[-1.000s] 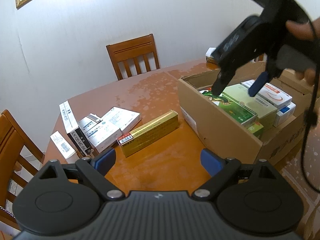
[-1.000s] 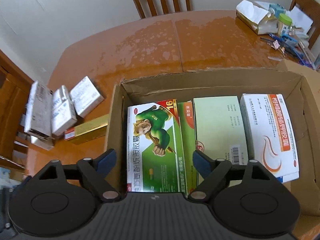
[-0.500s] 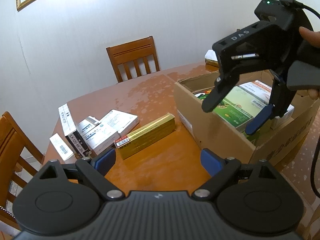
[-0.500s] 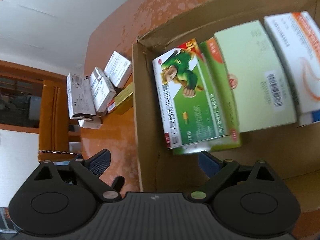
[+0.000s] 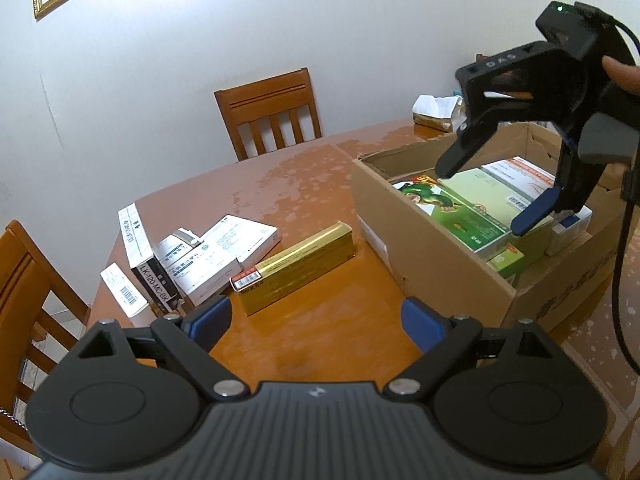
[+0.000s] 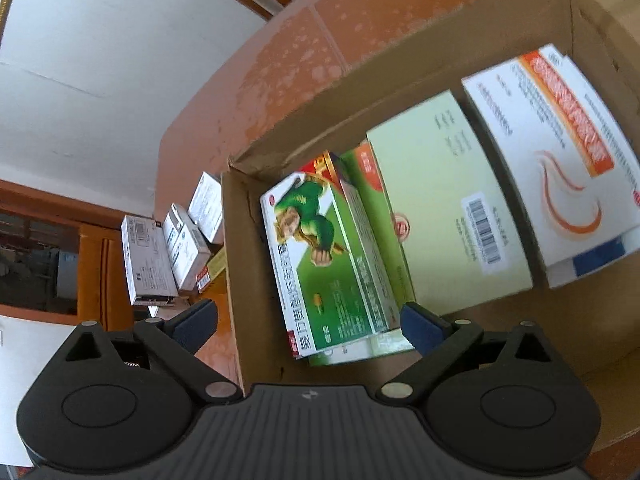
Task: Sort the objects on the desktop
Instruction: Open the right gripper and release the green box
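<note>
An open cardboard box [image 5: 432, 264] [image 6: 256, 320] on the wooden table holds a green box with a cartoon figure [image 5: 448, 208] [image 6: 320, 256], a pale green box [image 6: 448, 208] and a white and orange box [image 6: 560, 152]. My right gripper [image 5: 484, 199] [image 6: 310, 318] hangs over the box. Its jaws are opening; the green box lies beyond the tips, untouched. One tip is outside the box's left wall. My left gripper [image 5: 316, 320] stands open and empty above the table, just short of a long gold box [image 5: 296, 266].
A heap of white boxes [image 5: 208, 256] [image 6: 180, 240] and a black and white box [image 5: 148, 264] lie left of the gold box. Wooden chairs stand behind the table [image 5: 272, 112] and at its left [image 5: 20, 300]. A tissue pack [image 5: 436, 112] sits behind the cardboard box.
My right gripper has rolled, sunk closer over the cardboard box, and its jaws have spread wider. The left gripper and the boxes on the table have not moved.
</note>
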### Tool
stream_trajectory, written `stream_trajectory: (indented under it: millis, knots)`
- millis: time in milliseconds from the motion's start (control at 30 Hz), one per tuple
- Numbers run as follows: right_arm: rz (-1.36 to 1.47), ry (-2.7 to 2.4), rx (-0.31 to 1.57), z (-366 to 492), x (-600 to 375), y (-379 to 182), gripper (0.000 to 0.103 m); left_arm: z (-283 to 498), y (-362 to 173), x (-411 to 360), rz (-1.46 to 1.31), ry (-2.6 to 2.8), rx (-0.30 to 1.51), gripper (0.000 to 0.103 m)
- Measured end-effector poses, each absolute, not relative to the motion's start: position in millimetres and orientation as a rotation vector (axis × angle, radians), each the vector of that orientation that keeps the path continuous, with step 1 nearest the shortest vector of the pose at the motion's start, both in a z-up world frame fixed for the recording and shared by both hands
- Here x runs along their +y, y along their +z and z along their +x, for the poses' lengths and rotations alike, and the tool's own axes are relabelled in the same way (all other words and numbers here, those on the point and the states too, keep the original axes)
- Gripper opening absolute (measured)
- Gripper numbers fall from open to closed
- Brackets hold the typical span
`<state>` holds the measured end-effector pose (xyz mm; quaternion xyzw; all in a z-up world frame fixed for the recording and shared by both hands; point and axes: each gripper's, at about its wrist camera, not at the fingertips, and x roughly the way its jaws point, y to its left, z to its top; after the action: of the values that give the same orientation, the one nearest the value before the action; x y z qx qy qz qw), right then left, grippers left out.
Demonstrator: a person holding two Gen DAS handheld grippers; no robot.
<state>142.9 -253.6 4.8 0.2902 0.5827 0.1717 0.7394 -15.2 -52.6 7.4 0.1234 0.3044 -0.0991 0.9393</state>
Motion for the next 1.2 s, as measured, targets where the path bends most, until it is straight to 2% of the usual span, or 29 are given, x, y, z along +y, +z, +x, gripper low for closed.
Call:
stream_trajectory:
  millis: [800,1200]
  knots:
    - [0.664,0.469,1.314,139.4,-248.3,8.6,0.101,-16.6,9.7,-55.4,0.250,-0.200,0.610,0.092]
    - [0.703,0.523,1.372,143.0,-226.0,-12.4,0.102,-19.0,9.2,-52.5,0.265,-0.180,0.623,0.092]
